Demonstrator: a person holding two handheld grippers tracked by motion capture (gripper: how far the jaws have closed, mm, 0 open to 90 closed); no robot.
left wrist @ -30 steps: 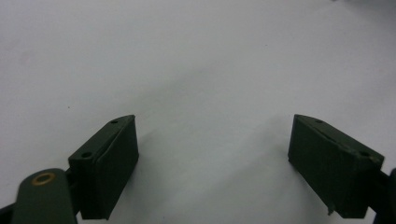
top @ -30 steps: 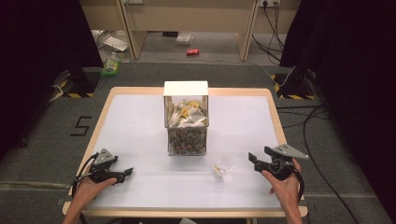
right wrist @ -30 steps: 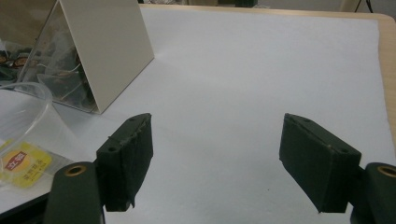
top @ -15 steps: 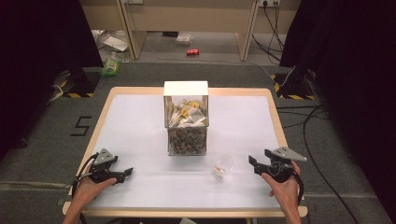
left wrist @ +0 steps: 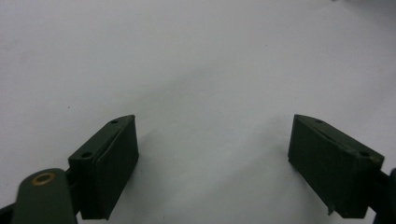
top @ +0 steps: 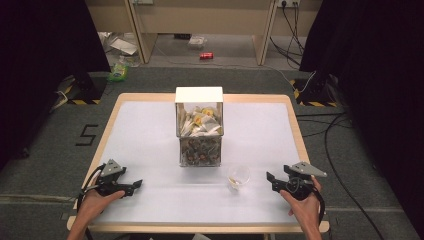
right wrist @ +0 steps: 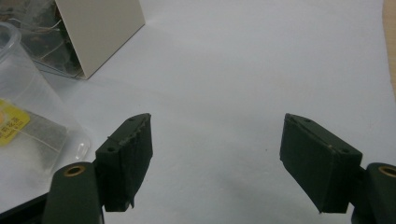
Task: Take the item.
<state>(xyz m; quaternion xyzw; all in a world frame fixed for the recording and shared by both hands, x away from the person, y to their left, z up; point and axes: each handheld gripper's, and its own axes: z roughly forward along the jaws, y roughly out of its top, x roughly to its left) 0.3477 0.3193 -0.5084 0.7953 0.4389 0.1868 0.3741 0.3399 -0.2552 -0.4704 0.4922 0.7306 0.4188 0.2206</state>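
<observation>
A clear plastic cup (top: 239,176) stands on the white table (top: 150,135) in front of a box (top: 199,125), slightly to its right. The box has a white top and clear front, with tea bags in its upper part and darker contents below. In the right gripper view the cup (right wrist: 32,112) sits at the left and holds a tea bag with a yellow tag (right wrist: 11,125). My right gripper (top: 271,182) (right wrist: 217,154) is open, a little right of the cup, with nothing between its jaws. My left gripper (top: 134,187) (left wrist: 212,154) is open over bare table near the front left.
The box's cream side wall (right wrist: 100,28) rises at the far left of the right gripper view. The table's wooden edge (top: 295,125) borders the white surface. Cables (top: 340,150) and scattered items (top: 206,55) lie on the floor beyond the table.
The cup shows more clearly as upright and has shifted slightly away from the front edge. Both grippers have hardly moved and stay open.
</observation>
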